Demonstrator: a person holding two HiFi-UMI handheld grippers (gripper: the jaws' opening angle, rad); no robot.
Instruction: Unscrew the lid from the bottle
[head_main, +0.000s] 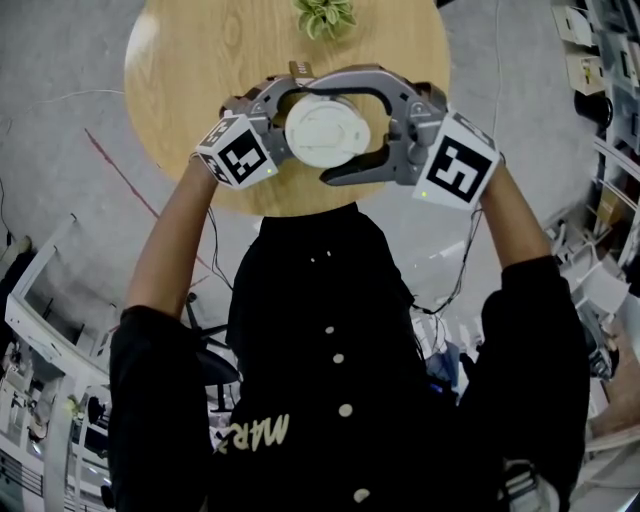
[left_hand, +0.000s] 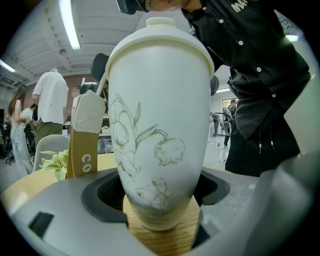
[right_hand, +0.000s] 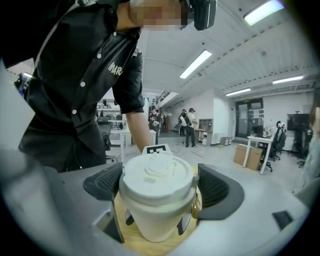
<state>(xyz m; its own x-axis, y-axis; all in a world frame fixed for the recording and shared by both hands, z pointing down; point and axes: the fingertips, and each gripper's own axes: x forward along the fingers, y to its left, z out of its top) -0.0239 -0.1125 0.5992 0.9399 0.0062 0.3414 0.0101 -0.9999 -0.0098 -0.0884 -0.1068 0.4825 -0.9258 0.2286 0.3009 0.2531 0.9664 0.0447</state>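
Note:
A white bottle (left_hand: 160, 125) with a line drawing of flowers stands upright on the round wooden table (head_main: 190, 60). Its white lid (head_main: 325, 130) sits on top. My left gripper (left_hand: 160, 200) is shut on the bottle's lower body, a dark pad pressing on each side. My right gripper (right_hand: 159, 187) reaches in from the opposite side, higher up, and is shut on the lid (right_hand: 157, 175), with its pads against the rim. In the head view both grippers meet over the table's near edge, the right gripper (head_main: 315, 130) ringing the lid.
A tan strap (left_hand: 85, 145) with a white tab hangs beside the bottle's neck. A small green plant (head_main: 325, 15) stands at the table's far side. The table's near edge lies just under my hands. People stand in the room behind (left_hand: 50, 105).

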